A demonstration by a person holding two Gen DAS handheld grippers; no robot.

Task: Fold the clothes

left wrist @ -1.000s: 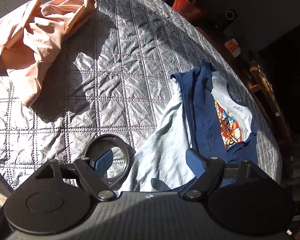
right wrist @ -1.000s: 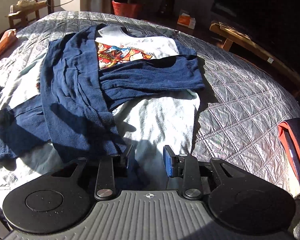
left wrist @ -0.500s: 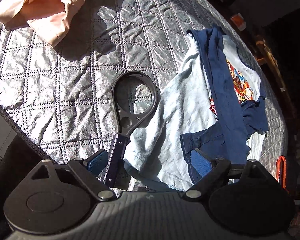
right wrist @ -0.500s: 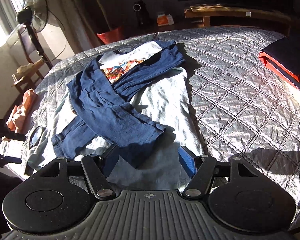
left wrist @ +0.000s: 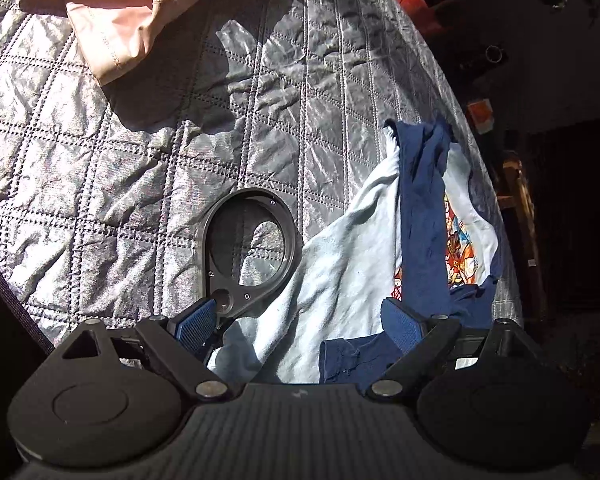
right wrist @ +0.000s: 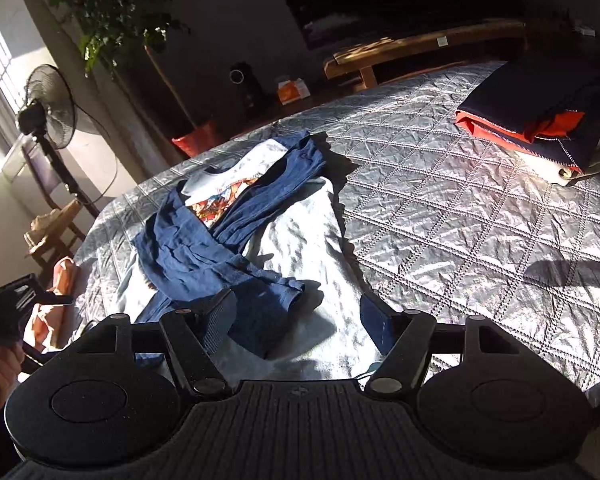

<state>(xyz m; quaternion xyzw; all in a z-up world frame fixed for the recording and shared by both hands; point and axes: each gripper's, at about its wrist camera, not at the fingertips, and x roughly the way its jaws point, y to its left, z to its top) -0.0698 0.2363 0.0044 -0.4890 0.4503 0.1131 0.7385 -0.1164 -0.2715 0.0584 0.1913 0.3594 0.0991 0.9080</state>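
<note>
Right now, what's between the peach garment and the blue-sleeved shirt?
Bare quilted cover, plus a black magnifier-shaped ring beside the blue-sleeved shirt. Peach garment lies apart. Left wrist view shows it.

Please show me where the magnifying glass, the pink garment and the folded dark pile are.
magnifying glass (left wrist: 246, 240): left wrist view, on its lens.
pink garment (left wrist: 116, 24): left wrist view, on its crumpled middle.
folded dark pile (right wrist: 540, 96): right wrist view, on the top dark layer.

Both units match: left gripper (left wrist: 300, 322) and right gripper (right wrist: 298, 316) have black ribbed housings, round side discs, silver pivot screws, and black linkage arms carrying blue textured pads (left wrist: 192, 326).
</note>
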